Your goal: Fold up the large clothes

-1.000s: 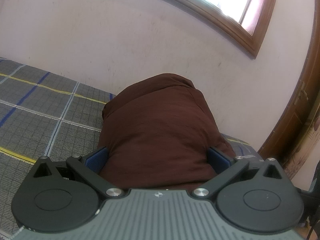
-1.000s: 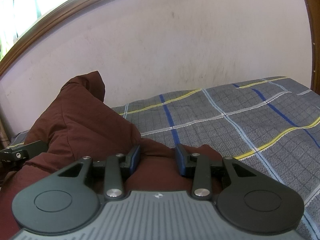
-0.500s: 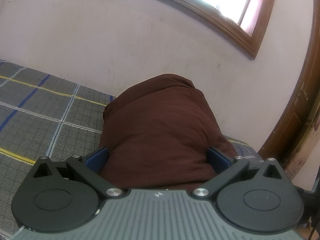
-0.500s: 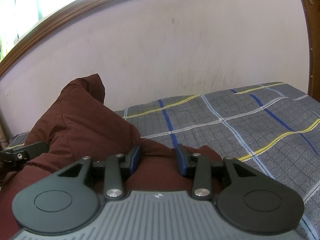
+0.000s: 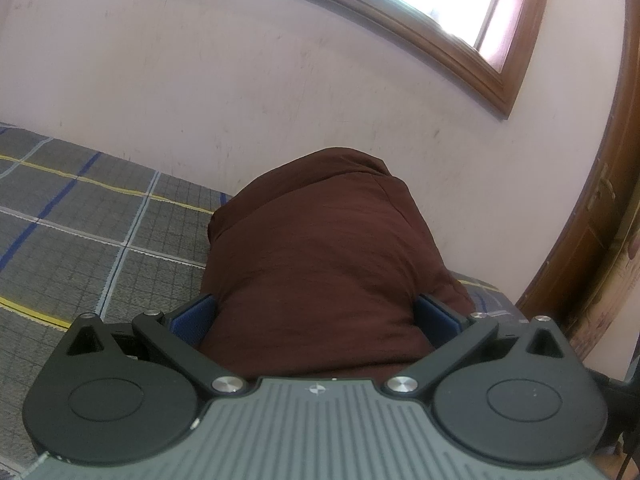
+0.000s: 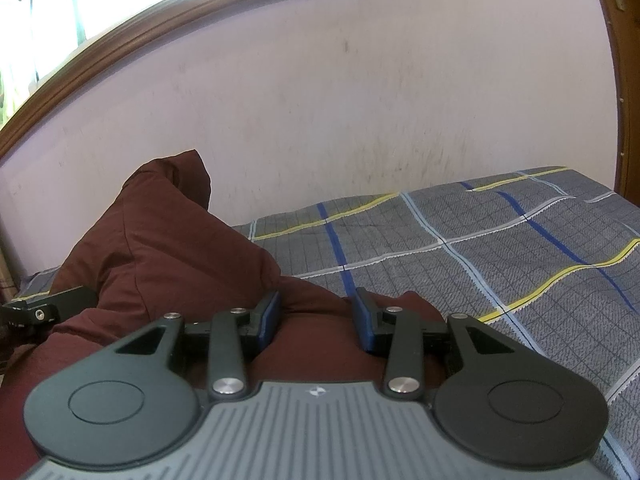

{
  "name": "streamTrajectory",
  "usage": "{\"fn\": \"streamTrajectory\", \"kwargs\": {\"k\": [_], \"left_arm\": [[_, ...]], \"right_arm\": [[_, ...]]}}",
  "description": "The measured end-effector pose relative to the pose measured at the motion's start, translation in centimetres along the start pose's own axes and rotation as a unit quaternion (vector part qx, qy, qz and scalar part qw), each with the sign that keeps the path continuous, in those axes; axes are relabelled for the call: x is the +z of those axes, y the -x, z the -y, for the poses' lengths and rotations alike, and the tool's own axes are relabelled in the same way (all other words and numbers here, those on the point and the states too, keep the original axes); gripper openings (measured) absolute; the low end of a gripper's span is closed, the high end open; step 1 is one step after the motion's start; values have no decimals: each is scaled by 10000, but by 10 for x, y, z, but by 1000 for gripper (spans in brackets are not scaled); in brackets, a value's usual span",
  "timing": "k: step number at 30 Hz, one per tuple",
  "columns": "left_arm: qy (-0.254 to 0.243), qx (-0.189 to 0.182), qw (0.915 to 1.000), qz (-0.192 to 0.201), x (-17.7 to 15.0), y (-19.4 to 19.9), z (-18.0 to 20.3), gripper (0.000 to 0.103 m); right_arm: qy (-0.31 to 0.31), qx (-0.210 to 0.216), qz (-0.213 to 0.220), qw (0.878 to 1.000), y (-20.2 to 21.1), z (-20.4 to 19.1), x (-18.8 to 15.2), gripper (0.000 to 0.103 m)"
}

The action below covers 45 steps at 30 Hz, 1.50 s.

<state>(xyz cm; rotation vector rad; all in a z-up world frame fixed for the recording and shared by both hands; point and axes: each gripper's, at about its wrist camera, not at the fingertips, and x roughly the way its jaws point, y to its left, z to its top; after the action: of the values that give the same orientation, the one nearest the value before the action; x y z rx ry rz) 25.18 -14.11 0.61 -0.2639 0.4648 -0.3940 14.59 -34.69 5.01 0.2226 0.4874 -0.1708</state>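
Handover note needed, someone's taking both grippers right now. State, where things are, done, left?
Left hand-held gripper: fingers wide apart, a thick bunch of the maroon garment between them, draped over; whether it pinches, I cannot tell.
Right hand-held gripper: fingers partly open, astride a lower part of the same cloth; grip also unclear.
Garment: heaped in a tall mound on the grey checked bedsheet, near the wall.
Done: no neat fold visible.
Left: spread it flat, then fold.

Garment (image 5: 320, 264) heaped on bed (image 5: 80, 240), wall (image 5: 200, 80) behind.
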Motion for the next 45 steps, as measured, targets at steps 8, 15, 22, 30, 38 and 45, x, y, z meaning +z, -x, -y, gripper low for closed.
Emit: {"fn": "streamTrajectory", "kwargs": {"k": [8,15,22,30,38,45], "left_arm": [[-44,36,10000,-7,2,3,1,103],[-97,84,9999,-34,5,5,4,103],[-192,117,9997,-29,6,10,5,103],[-309,162,9994,-9,6,15,7,103],[-452,201,9988,-23,9,21,8,103],[-604,273,9978,-62,11,29,12,103]], "right_arm": [[-25,8,20,10000,3,0,1,40],[-151,96,36,9998,6,3,4,43],[-86,12,137,9999,8,0,2,45],[-67,-21,200,9998,10,1,1,47],[-47,-112,213,9997,13,1,3,57],[-50,-374,198,9991,15,0,6,79]]}}
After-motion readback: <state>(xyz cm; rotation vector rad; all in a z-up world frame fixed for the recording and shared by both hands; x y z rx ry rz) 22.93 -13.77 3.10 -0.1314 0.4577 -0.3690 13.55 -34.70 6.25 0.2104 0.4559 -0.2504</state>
